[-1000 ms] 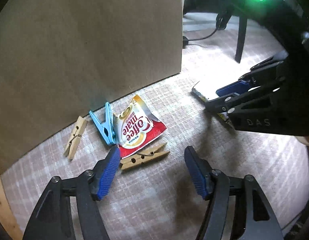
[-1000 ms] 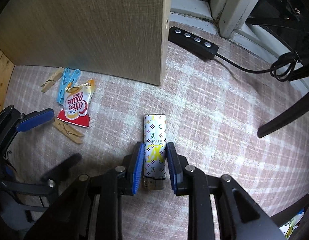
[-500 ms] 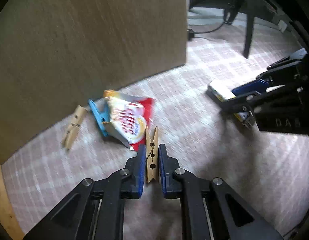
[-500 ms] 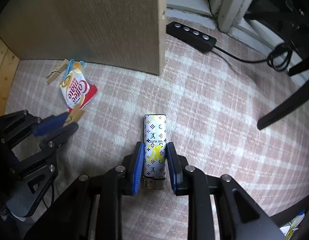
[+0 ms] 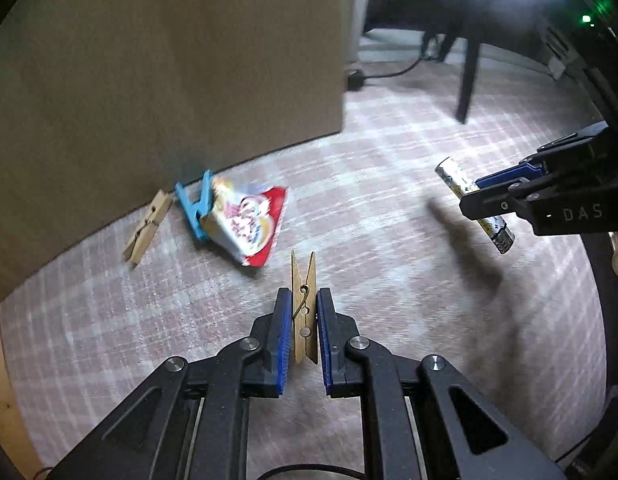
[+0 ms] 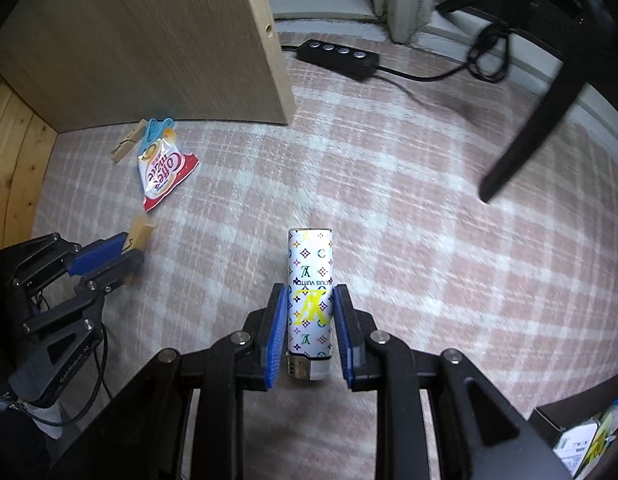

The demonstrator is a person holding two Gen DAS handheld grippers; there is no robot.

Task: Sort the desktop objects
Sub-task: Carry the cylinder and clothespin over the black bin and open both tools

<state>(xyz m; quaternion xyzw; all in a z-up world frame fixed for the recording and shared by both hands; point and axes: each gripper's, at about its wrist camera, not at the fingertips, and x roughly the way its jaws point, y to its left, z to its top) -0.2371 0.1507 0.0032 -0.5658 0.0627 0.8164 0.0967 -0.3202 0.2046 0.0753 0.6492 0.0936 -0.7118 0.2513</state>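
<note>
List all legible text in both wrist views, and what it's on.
"Coffee mate": red and white sachet.
"LOUIS VUITTON", inverted, plus "LV" monograms: lighter in the right gripper.
"DAS": right gripper's body.
Grey print on the left gripper: too small to read.

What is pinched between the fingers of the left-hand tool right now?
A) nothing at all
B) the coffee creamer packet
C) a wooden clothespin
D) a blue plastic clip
C: the left gripper has its blue fingers pressed on a wooden clothespin, while the blue clip and the creamer packet lie on the cloth by the board.
</note>
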